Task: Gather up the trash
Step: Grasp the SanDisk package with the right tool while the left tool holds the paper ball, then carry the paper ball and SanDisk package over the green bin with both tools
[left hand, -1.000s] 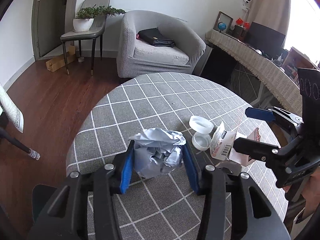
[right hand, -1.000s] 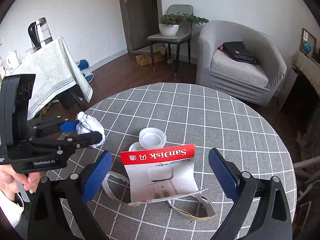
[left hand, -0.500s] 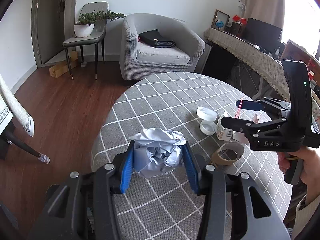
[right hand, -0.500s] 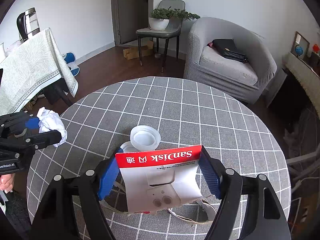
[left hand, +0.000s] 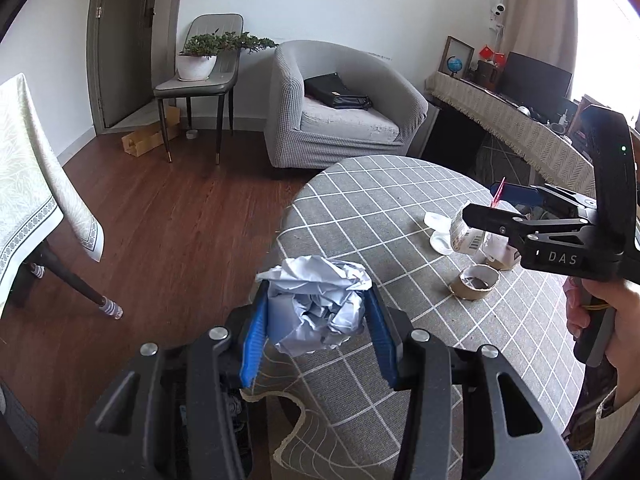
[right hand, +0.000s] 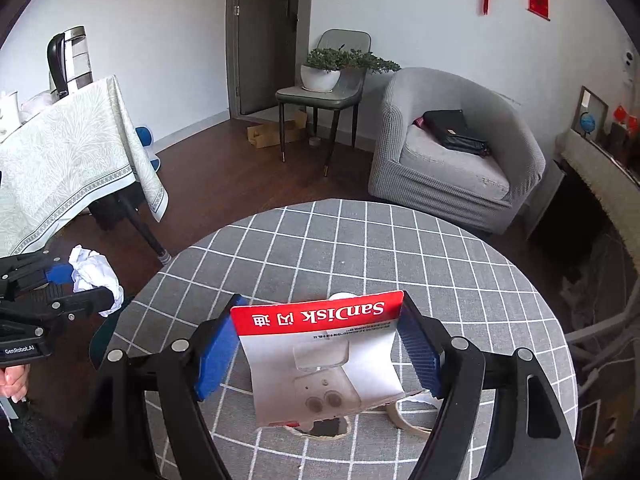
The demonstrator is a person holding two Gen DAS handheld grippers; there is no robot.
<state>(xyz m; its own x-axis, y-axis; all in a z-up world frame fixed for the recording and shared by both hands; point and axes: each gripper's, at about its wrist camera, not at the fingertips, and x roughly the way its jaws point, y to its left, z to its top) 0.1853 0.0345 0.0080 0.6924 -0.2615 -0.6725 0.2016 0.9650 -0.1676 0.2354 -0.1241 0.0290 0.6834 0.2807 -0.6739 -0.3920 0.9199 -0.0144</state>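
Note:
My left gripper (left hand: 316, 314) is shut on a crumpled white paper ball (left hand: 318, 312) and holds it in the air at the left edge of the round table (left hand: 380, 200). The ball also shows in the right wrist view (right hand: 96, 276), off the table's left side. My right gripper (right hand: 320, 344) is shut on a red-and-white SanDisk package (right hand: 320, 356) lifted above the table (right hand: 360, 240). In the left wrist view the right gripper (left hand: 500, 210) holds the package (left hand: 466, 234) over white plastic lids (left hand: 438, 226). A cardboard tape core (left hand: 476, 282) lies on the cloth.
A grey armchair (left hand: 340, 112) with a black bag stands beyond the table. A chair with a potted plant (left hand: 200, 60) is by the door. A cloth-covered side table (right hand: 68, 160) stands to the left. A long shelf (left hand: 512, 128) runs along the right.
Both grippers have risen and pulled back. The right gripper closed on the SanDisk package and lifted it. The left gripper carried the paper ball out to the table's left edge.

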